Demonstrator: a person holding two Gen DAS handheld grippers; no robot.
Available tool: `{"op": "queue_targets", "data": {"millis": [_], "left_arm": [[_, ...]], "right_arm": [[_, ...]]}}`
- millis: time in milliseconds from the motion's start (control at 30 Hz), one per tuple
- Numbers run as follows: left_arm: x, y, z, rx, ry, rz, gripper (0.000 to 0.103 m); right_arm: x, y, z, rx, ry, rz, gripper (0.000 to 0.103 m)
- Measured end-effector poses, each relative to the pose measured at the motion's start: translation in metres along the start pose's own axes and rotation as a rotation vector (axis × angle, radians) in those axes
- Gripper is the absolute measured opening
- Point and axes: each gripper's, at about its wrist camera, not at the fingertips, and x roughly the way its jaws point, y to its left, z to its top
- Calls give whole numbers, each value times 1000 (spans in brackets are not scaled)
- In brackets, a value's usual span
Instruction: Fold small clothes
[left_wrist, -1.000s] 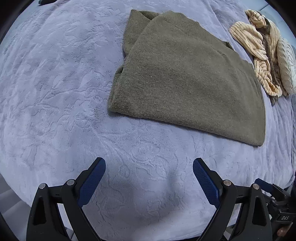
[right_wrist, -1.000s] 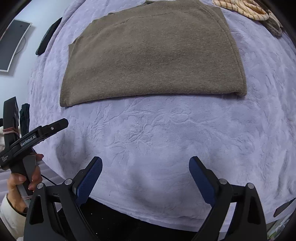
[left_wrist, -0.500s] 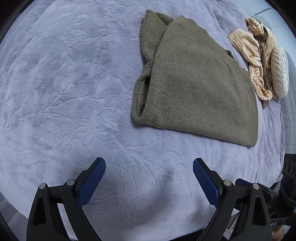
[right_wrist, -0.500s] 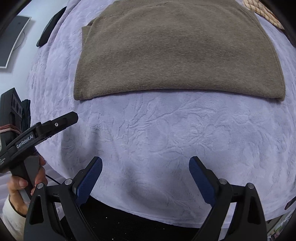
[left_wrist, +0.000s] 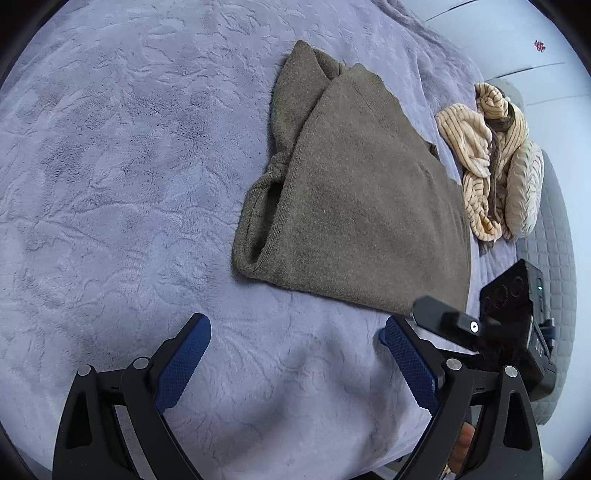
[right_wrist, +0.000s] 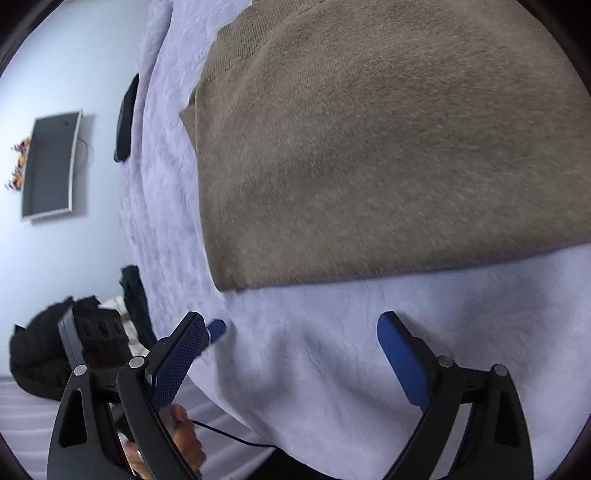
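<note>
Ahead of both claws spreads the wide lavender plush blanket with an embossed pattern (left_wrist: 122, 192), which serves as the flat, soft work surface for the folding. On it, beyond the fingertips of the left claw (left_wrist: 295, 350) and a little to their right, lies the olive-brown knitted sweater (left_wrist: 362, 206). It is already folded into a flat packet; I judge it is laid this way so that its near edge can be reached for one more fold. At its left side the layers open like a pocket, and one sleeve part sticks out at the far end. The knit looks thick and soft, so it will probably sag when it is lifted.

Further right of the left claw, near the far corner of the sweater, waits a small heap of cream striped knitted clothes (left_wrist: 491, 166), probably the next pieces.

The left claw is released, with its blue pads wide apart, and holds nothing. The right claw (right_wrist: 291, 350) is also released and empty, just short of the sweater's near edge, above the blanket; this view is blurred.
</note>
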Motion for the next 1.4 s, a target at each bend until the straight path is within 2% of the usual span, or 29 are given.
{"op": "queue_targets", "data": {"millis": [67,133,167,200,233,267,300,333,400,500,567,867,1000,1167,1200,1233,1267,1300,1367,1400], "left_arm": [[3,0,2,-20,-6,-28,96],[7,-1,4,-39,-8,-61,96],[8,-1,5,-45,-8,-74,96],[9,-2,5,-50,-8,-87,96],[11,-3,6,-53,-7,-95,96],[12,-4,6,-57,-7,-103,96],[13,-4,6,-62,-7,-113,96],[14,-4,7,-70,-7,-127,96],[16,-7,9,-97,-5,-171,96],[20,-9,13,-176,-11,-296,96],[23,-11,17,-218,-29,-347,96],[57,-27,38,-260,-54,-372,96],[62,-36,51,-230,-82,-322,96],[72,-42,59,-180,-78,-228,96],[73,-44,60,-169,-78,-211,95],[74,-46,61,-159,-79,-196,92],[74,-47,61,-149,-79,-174,82],[75,-48,62,-140,-76,-147,70],[78,-49,64,-131,-64,-114,58],[78,-48,65,-131,-65,-112,57]], "right_arm": [[9,-6,10,39,-19,62,92],[16,-12,17,79,-36,104,76],[18,-15,19,98,-38,120,73],[21,-18,21,119,-39,135,65],[23,-21,22,136,-40,143,51],[24,-23,23,147,-41,148,41],[23,-23,25,151,-46,147,23],[20,-22,26,147,-61,151,16],[9,-17,31,124,-93,186,13],[-10,-5,32,78,-127,238,12],[-17,-2,30,57,-125,247,12],[-10,-16,18,101,-81,286,12],[-11,-15,13,61,-46,217,13],[-25,-19,0,-4,12,19,17],[-30,-22,-3,-9,14,-1,28],[-36,-24,-4,-16,15,-25,43],[-43,-27,-5,-23,13,-42,51],[-51,-29,-6,-33,8,-57,55],[-65,-30,-5,-63,-4,-87,55],[-73,-29,-3,-75,-10,-102,55]]}}
